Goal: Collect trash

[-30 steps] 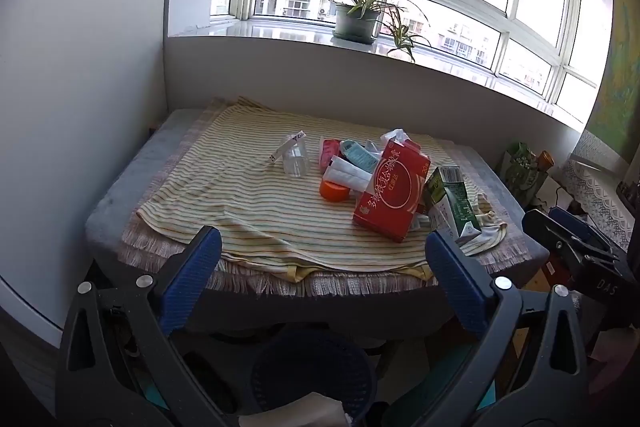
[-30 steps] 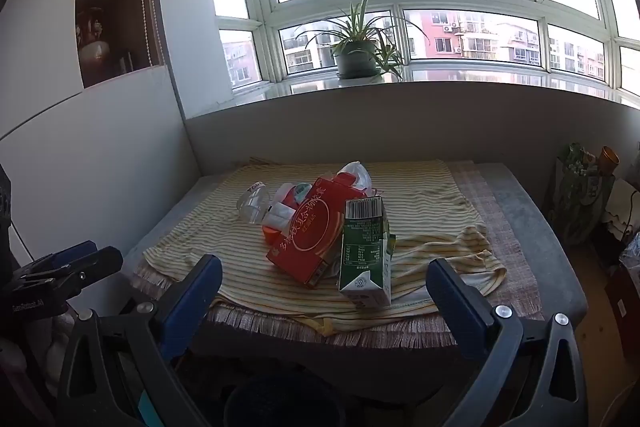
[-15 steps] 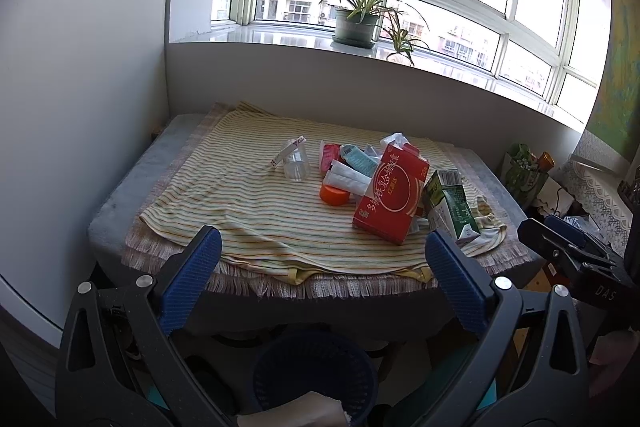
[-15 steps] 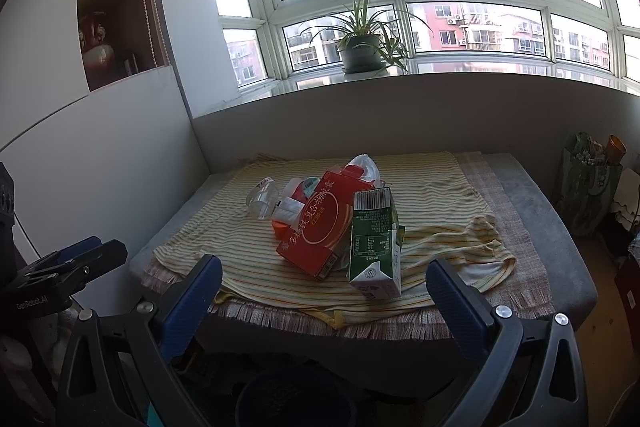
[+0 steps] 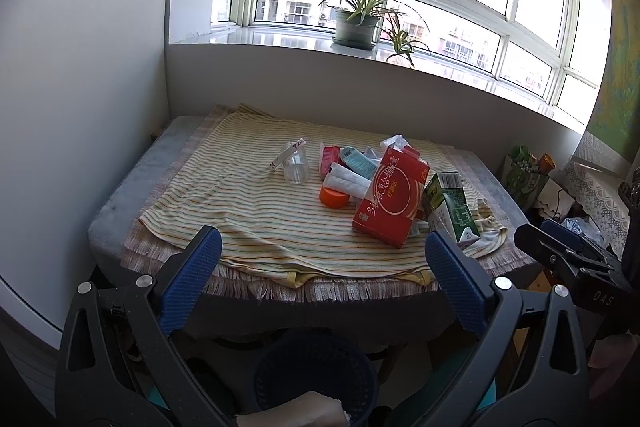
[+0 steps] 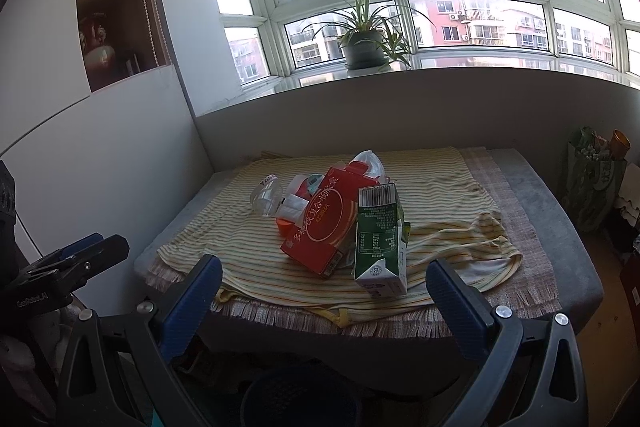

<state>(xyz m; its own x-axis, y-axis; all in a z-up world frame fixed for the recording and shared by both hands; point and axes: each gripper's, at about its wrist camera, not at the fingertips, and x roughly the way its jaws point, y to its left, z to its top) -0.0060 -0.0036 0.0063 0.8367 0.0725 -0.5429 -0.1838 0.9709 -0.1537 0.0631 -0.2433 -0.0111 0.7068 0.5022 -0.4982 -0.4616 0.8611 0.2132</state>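
Hovering short of the table [image 5: 120, 203], both grippers are held back from the heap of trash, and nothing has been picked up yet. The step in hand is judged to be the first reach, and the green carton [image 6: 380, 239] looks the sensible choice: it stands nearest the front edge of the table, leaning against the red box [image 6: 324, 223], and it lies almost straight ahead of the right gripper [image 6: 324, 287]. A clean pick would be made by bringing the fingers in on either side of the carton's narrow faces and closing gently, since thin card is likely to crumple; the striped cloth [image 5: 240, 199] beneath should be cleared so that it is not dragged along. Care is also wanted with the red box, which may topple once its neighbour is lifted. Behind the red box, further from the front edge, a clear cup [image 5: 297, 169], an orange lid [image 5: 334, 197] and some wrappers [image 5: 348, 167] are seen. A dark basket [image 5: 316, 371] is glimpsed under the front edge of the table, presumably the place for the trash. As for the left gripper [image 5: 322, 277], its blue pads are spread wide with nothing between them and nothing touched; the right gripper's pads are likewise wide apart and empty.
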